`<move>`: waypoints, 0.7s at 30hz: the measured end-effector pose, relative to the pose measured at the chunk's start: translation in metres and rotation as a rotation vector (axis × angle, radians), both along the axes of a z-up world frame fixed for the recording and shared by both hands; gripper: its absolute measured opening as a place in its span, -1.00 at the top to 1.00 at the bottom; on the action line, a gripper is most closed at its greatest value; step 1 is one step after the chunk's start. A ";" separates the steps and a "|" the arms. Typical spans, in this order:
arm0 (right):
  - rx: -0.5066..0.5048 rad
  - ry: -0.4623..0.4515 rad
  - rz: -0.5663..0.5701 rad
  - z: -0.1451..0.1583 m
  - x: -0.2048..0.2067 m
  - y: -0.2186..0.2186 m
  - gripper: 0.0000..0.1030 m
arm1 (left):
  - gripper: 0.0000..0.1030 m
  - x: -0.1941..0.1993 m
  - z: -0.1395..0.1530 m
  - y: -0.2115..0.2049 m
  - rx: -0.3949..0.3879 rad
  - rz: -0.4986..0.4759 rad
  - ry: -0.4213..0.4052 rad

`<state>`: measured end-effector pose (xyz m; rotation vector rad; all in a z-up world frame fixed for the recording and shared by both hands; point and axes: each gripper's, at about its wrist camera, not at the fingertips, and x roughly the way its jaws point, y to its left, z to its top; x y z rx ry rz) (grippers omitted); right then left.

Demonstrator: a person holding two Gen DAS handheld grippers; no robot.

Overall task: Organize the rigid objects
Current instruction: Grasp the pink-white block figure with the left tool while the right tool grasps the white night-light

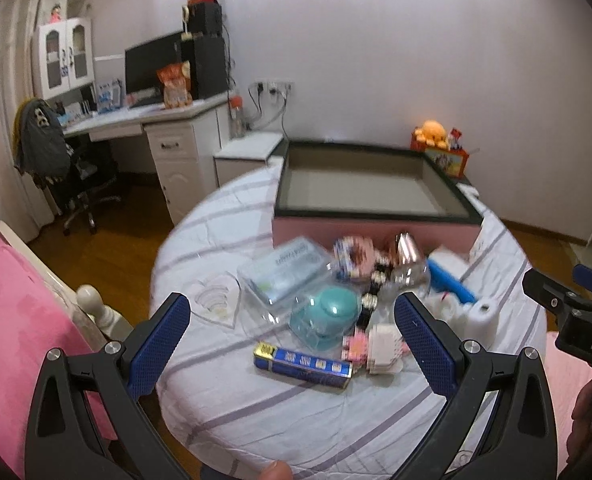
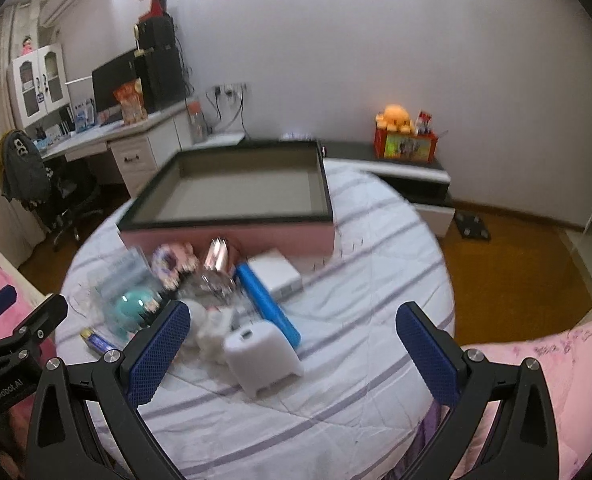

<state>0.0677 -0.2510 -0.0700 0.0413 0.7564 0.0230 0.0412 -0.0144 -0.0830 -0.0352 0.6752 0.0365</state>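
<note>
Your left gripper hangs over the near side of the pile w/ jaws spread wide, holding nothing. Your right gripper is also spread wide and empty, above the striped cloth on the pile's right side.

The clutter sits mid-table, just in front of the pink box, which is open on top, dark-rimmed, at the far side. In the left cam: a clear case at far left of the pile, a teal dome just near of it, a blue-and-yellow pack nearest you, lying flat. A pink-white block lies just right of the pack. A rose-gold bottle is right against the box front.

In the right cam: a white gadget stands nearest, btwn your fingers. A blue bar runs diagonally just behind it, touching a white box at its far end. Middle of the pile is blurred; can't sort out the small bits there.
</note>
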 end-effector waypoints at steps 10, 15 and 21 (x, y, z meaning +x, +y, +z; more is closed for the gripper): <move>0.007 0.106 0.052 -0.042 0.019 0.006 -1.00 | -1.00 0.017 -0.038 -0.003 -0.018 -0.017 0.086; 0.005 0.144 0.073 -0.057 0.025 0.009 -1.00 | -1.00 0.017 -0.045 -0.011 -0.021 -0.049 0.097; 0.009 0.173 0.094 -0.071 0.033 0.008 -0.72 | -1.00 0.020 -0.056 -0.027 -0.003 -0.094 0.124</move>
